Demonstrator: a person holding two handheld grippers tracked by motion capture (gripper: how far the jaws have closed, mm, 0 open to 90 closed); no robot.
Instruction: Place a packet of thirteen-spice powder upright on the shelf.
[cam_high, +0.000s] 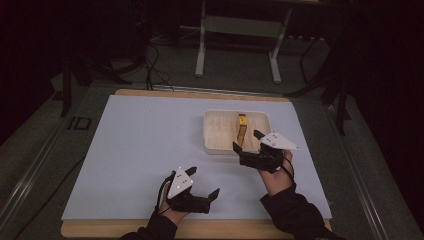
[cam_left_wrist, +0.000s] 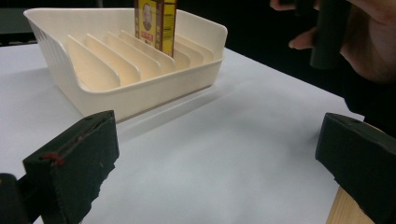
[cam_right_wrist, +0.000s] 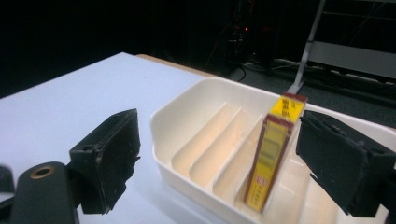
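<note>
The bench (cam_high: 135, 145) carries a pale sheet that runs almost to its wooden edges, with a strip of bare wood showing along the near and far sides. A cream tray (cam_high: 212, 131) with upright dividers sits right of the middle, closer to the far edge than the near one. The whole left half of the sheet is bare, and there is open surface between the tray's near wall and the near edge. Beyond the bench lie a dark floor, cables and a light metal frame (cam_high: 237, 30). A yellow packet (cam_high: 241, 129) with dark red trim stands on end in one of the tray's slots, leaning a little against a divider; in the right gripper view the packet (cam_right_wrist: 269, 163) rises above the tray's (cam_right_wrist: 187, 135) rim. The right tool (cam_high: 246, 141) is held at the tray's near right corner, its jaws spread wide with nothing between them; in its own view one jaw stands outside the near wall and the other over the tray's inside, just beside the packet, and whether it touches is unclear. The left tool (cam_high: 204, 181) sits low over the sheet near the near edge, well apart from the tray, jaws wide apart and empty, aimed toward the tray (cam_left_wrist: 140, 91) and packet (cam_left_wrist: 156, 23).
</note>
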